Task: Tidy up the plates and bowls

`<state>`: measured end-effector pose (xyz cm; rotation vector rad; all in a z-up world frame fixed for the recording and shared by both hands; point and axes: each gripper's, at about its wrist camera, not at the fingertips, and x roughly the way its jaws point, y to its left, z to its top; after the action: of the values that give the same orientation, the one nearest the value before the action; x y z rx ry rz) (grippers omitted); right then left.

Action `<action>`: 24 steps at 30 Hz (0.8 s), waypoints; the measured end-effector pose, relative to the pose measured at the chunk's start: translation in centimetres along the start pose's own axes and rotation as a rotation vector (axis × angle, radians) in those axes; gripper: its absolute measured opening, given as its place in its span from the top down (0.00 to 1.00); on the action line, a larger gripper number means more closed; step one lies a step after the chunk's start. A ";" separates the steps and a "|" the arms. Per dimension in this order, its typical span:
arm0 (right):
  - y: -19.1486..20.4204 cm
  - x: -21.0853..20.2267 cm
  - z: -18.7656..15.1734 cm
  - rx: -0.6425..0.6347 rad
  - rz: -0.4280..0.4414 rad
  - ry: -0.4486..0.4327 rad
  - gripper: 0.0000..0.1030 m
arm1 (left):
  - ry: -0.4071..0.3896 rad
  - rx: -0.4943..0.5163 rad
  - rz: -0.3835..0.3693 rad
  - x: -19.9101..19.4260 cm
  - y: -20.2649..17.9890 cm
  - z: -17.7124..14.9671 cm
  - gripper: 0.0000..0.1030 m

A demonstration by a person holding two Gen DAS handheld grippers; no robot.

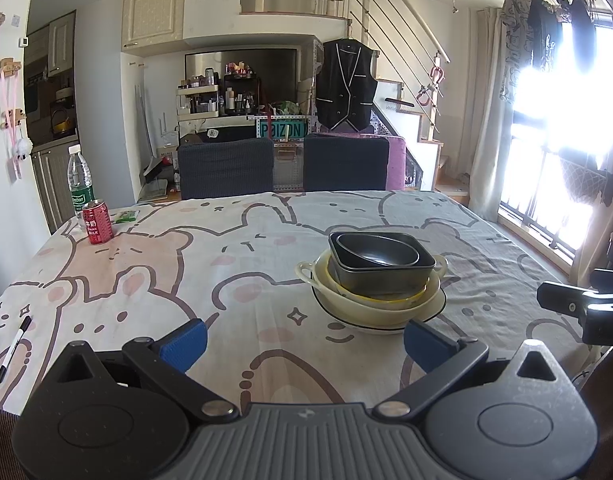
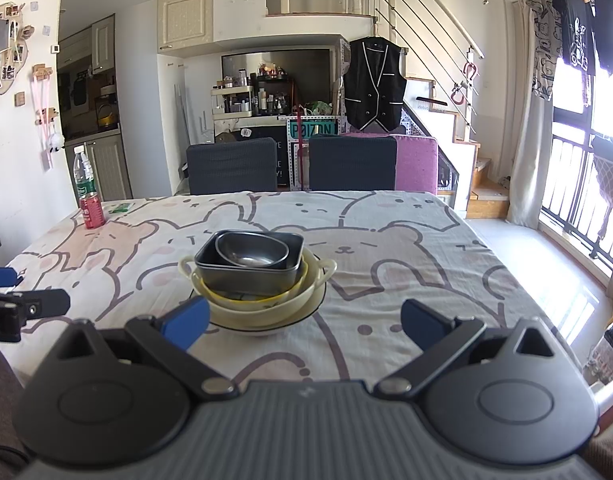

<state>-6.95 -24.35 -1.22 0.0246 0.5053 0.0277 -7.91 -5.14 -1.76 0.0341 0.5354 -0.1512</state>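
Black claw [image 1: 304,342], blue pads [image 1: 184,344]

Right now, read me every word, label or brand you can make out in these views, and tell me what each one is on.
"POIZON": teal sign behind the chairs.
"Drink Milk": red can on the tablecloth; the characters above it are too small to read.
Water bottle: green label, brand blurred.
Marker pen: print too small to read.
Stacked dishes: no text.
Right gripper, at the frame edge: a cut-off "D".

The nested bowls [image 1: 380,280] sit mid-table [image 1: 226,280], the can [image 1: 97,222] (bottle [image 1: 80,184] behind it) far left.
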 end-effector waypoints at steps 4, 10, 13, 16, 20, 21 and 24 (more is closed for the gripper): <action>0.0 0.0 0.0 -0.002 0.001 0.000 0.00 | 0.000 0.001 0.001 0.0 0.0 0.0 0.00; 0.0 0.0 0.0 0.000 0.000 0.000 0.00 | 0.001 0.000 0.002 0.0 0.0 0.0 0.00; 0.0 0.0 0.0 -0.001 0.001 0.000 0.00 | 0.000 0.000 0.004 -0.1 -0.1 0.0 0.00; 0.0 0.0 0.0 -0.002 0.001 0.000 0.00 | -0.003 -0.005 0.001 -0.2 -0.2 0.1 0.00; 0.1 0.0 0.0 0.001 0.001 0.000 0.00 | -0.006 -0.004 0.005 -0.3 -0.3 0.1 0.00; 0.1 0.0 0.0 0.000 0.000 0.000 0.00 | -0.005 -0.006 0.005 -0.3 -0.3 0.1 0.00; 0.0 0.0 0.0 0.000 0.001 -0.001 0.00 | -0.004 -0.013 0.005 -0.3 -0.2 0.0 0.00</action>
<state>-6.98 -24.32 -1.23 0.0249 0.5045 0.0288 -8.19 -5.28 -1.59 0.0221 0.5320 -0.1426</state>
